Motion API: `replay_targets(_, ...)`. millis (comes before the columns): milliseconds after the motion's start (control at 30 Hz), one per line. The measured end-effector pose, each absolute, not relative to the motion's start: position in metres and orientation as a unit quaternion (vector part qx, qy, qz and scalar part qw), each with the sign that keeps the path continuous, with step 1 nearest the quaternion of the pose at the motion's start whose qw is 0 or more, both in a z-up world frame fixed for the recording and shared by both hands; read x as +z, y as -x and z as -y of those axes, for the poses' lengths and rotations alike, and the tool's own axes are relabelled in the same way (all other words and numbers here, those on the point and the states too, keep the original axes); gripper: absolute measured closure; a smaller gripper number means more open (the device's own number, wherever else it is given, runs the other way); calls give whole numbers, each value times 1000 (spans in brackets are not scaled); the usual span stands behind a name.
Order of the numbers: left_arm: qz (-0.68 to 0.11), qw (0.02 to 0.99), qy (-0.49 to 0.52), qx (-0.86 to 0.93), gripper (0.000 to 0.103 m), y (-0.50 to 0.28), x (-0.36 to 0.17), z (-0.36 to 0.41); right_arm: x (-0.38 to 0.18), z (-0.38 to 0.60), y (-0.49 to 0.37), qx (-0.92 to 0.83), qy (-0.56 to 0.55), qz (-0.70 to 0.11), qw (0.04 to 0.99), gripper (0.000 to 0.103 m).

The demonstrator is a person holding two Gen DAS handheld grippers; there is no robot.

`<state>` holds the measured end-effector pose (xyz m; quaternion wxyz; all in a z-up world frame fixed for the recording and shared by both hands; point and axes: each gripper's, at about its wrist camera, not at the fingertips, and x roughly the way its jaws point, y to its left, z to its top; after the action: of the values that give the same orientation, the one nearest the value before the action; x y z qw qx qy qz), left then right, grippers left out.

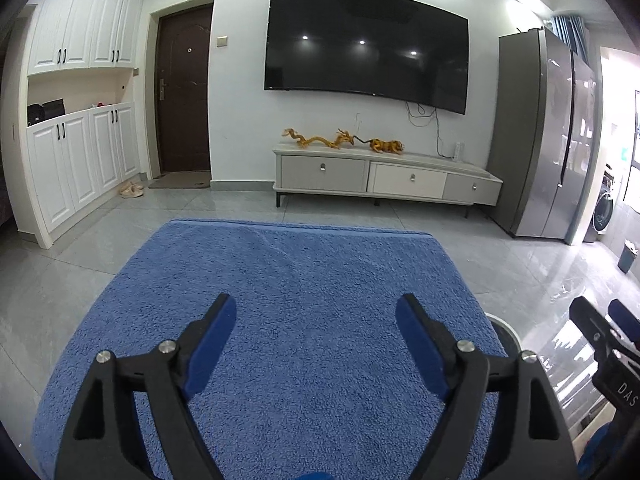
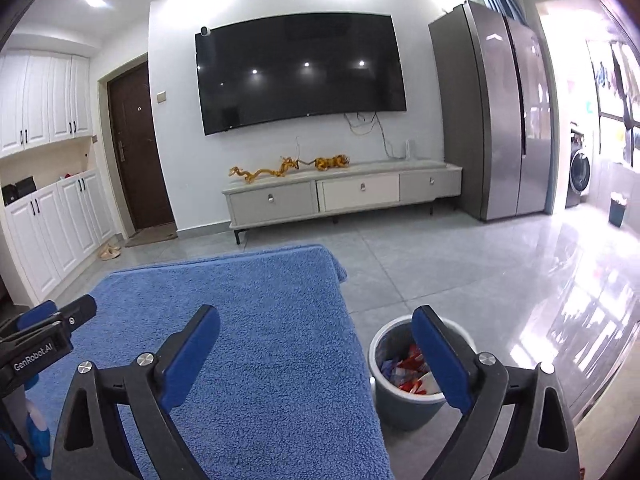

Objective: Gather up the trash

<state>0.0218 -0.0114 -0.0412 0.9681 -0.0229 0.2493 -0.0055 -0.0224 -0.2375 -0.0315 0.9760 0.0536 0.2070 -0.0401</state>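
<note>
**Both grippers empty, bin already loaded**

Left gripper (image 1: pixel 316 312) and right gripper (image 2: pixel 316 326) both spread wide, nothing between the jaws. Blue towel (image 2: pixel 248 320) looks bare, no trash left on it that I can see. Trash bin (image 2: pixel 400 408) sits on the floor just off the towel's right edge, wrappers inside, closest to the right gripper. Open tiled floor (image 2: pixel 460 272) beyond, lots of room.

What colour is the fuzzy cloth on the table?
Blue. The fuzzy terry cloth shows best in the left wrist view.
</note>
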Motion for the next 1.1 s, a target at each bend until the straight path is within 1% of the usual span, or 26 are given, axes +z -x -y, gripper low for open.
replay_targets(33, -247, 969, 21, -2, 19, -19, -41, 11, -31, 237, 24, -43, -51, -203, 977, 4)
replay_targets(133, -235, 972, 16, 4, 12, -11, -39, 13, -29, 235, 26, -47, -45, -193, 979, 4)
replay_targets(167, -228, 974, 13, 5, 10, -7, -38, 15, -29, 236, 29, -47, -42, -191, 980, 3)
replay_targets(600, -195, 981, 3, -6, 10, 15, -27, 27, -26, 239, 40, -67, -26, -161, 984, 2)
replay_targets(1100, -185, 983, 0, -13, 10, 20, -26, 28, -26, 239, 42, -77, -11, -148, 986, 0)
